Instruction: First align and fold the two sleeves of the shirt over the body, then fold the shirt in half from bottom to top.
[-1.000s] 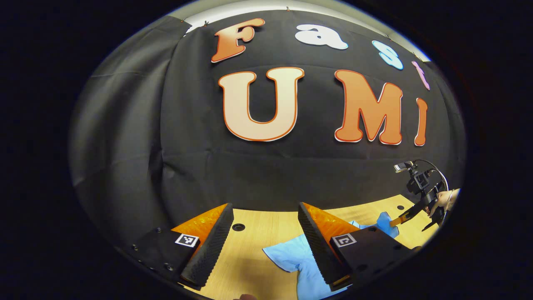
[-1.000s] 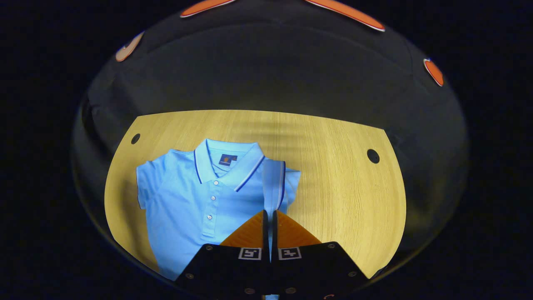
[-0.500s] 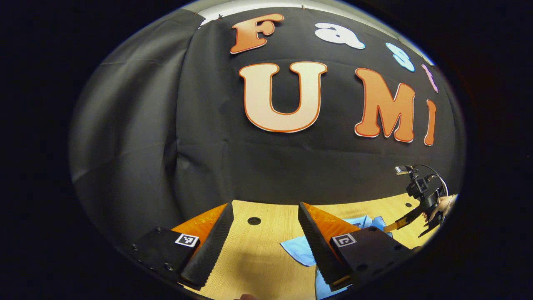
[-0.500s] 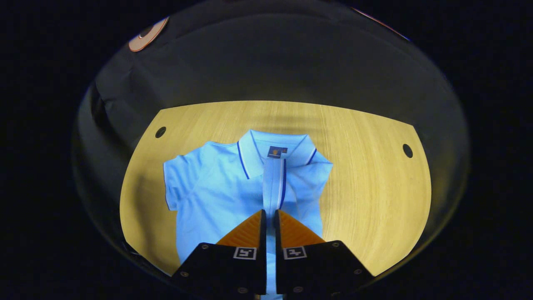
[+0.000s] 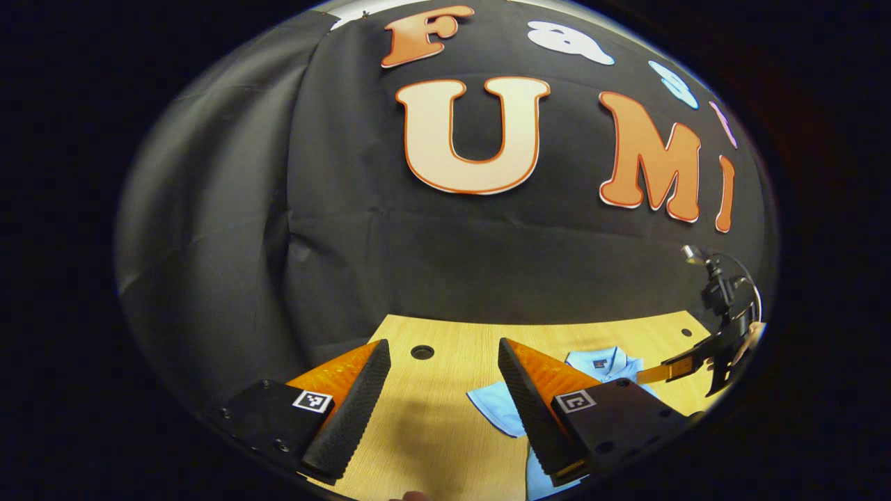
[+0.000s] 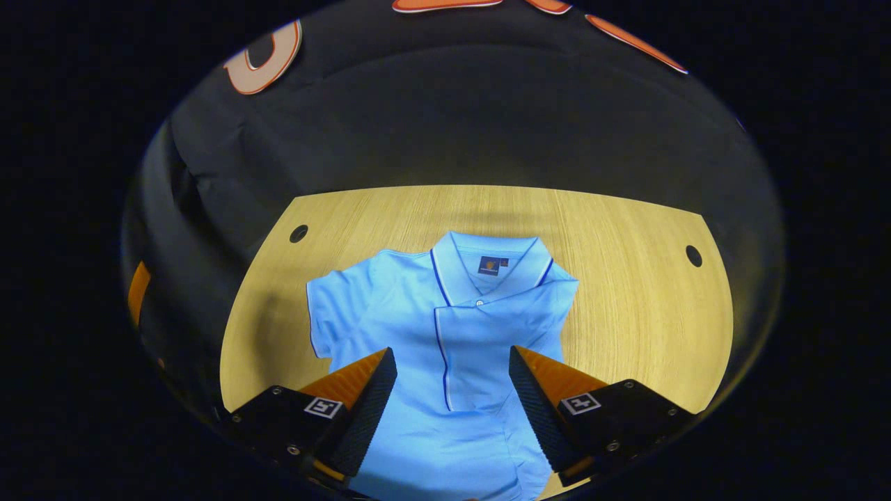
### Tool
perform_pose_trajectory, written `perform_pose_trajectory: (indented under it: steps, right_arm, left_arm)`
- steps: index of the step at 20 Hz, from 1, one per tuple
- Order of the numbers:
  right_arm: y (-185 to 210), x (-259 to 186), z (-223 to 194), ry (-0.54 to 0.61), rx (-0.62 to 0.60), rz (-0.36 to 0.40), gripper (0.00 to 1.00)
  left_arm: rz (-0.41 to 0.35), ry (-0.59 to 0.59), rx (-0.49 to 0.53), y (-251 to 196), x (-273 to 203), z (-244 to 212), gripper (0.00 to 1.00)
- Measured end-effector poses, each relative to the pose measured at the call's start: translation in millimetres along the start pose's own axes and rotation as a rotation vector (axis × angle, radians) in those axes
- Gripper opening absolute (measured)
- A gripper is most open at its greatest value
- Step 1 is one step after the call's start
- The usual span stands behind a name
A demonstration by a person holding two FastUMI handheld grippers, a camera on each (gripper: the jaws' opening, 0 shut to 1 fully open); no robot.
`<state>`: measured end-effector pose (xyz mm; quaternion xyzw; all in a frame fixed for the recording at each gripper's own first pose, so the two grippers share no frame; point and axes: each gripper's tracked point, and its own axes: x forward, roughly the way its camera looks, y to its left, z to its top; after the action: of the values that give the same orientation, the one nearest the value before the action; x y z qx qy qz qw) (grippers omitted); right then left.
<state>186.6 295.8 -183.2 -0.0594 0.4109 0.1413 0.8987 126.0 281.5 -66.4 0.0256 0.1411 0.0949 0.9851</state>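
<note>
One sleeve (image 6: 511, 306) lies folded over the light-blue polo shirt (image 6: 445, 376) on the wooden table (image 6: 626, 299); the other sleeve (image 6: 334, 306) lies flat. Both the left gripper (image 5: 444, 390) and right gripper (image 6: 452, 396) are spread wide, holding nothing.

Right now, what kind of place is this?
Probably a recording booth, not a home: a black cloth wall hangs behind a bare wooden table, where one blue polo shirt lies for folding.
</note>
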Motion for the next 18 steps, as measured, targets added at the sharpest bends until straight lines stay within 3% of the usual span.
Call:
perform_pose_trajectory:
  steps: [8,15,18]
  right_arm:
    - [-20,-44,8,-0.067,-0.023,0.018,0.98]
    - [-42,-61,8,-0.081,-0.015,0.041,0.98]
    - [-54,-59,2,-0.057,-0.005,0.051,0.98]
  left_arm:
    - [-0.083,0.276,-0.044,-43,56,-54,1.0]
    - [-0.054,0.537,-0.013,-60,112,-112,1.0]
    - [-0.079,0.65,-0.023,-71,120,-137,1.0]
